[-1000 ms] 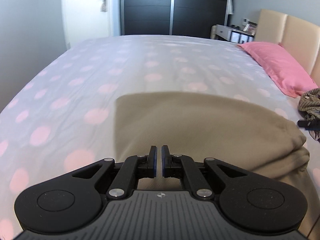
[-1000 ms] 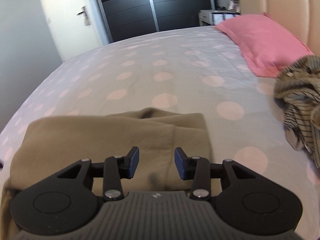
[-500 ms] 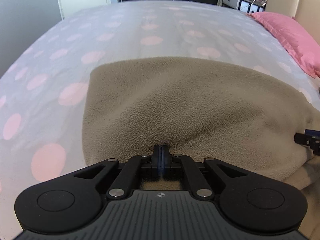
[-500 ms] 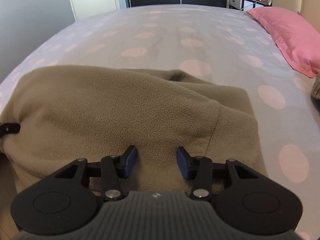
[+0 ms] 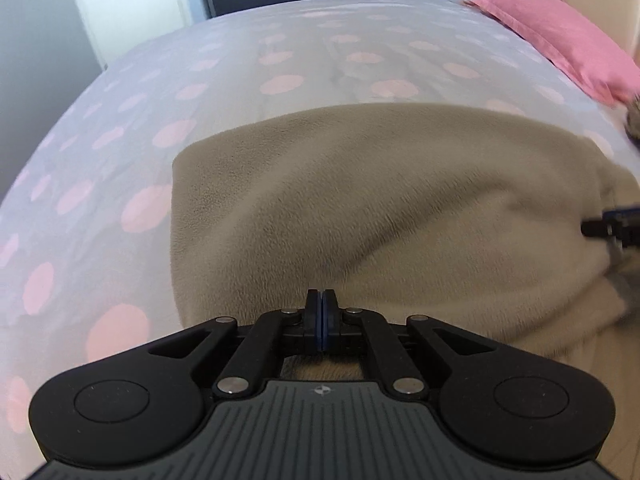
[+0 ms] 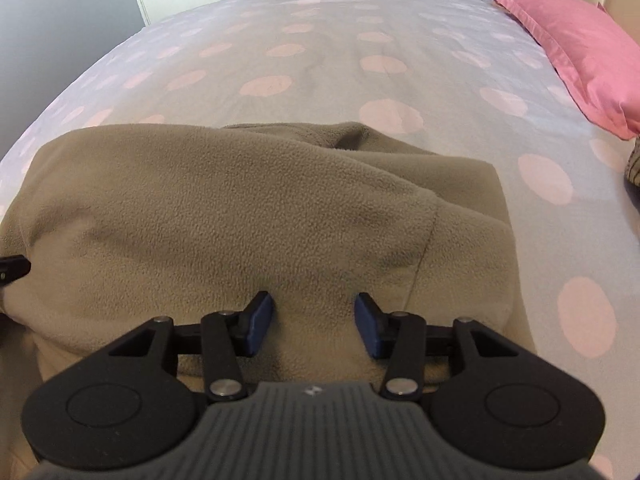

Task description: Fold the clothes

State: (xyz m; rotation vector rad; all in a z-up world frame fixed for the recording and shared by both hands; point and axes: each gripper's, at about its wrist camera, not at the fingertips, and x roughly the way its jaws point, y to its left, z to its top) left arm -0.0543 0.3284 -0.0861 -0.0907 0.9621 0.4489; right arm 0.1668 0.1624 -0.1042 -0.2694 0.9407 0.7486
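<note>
Two grippers work one garment: a tan fleece [image 6: 240, 208] lies folded on the dotted bedsheet [image 6: 280, 52], at the near side of the bed, directly ahead of and beneath both tools. The left gripper [image 5: 321, 312] has its blue pads pressed flat together at the fleece's near edge; cloth rises right at the tips, but whether any is pinched between them cannot be told. From that view the fleece [image 5: 360, 200] spreads forward and to the right, its left edge straight on the sheet [image 5: 200, 80], and the other gripper's dark tip shows at the far right against the cloth. The right gripper [image 6: 314, 320] is spread wide, its jaws apart with fleece lying between and under them, gripping nothing; a seam runs down the cloth just right of its right pad. The left tool's tip pokes in at the left edge of that view.

A pink pillow [image 6: 580, 48] lies well apart at the headboard end, and a striped garment [image 6: 634, 164] peeks in at the right edge, near the pillow.

Compared with half a second ago, little differs — the left pads stay together, the right jaws stay apart. The left view has swung slightly, so the fleece sits further right in it, and its right side is blurred.
</note>
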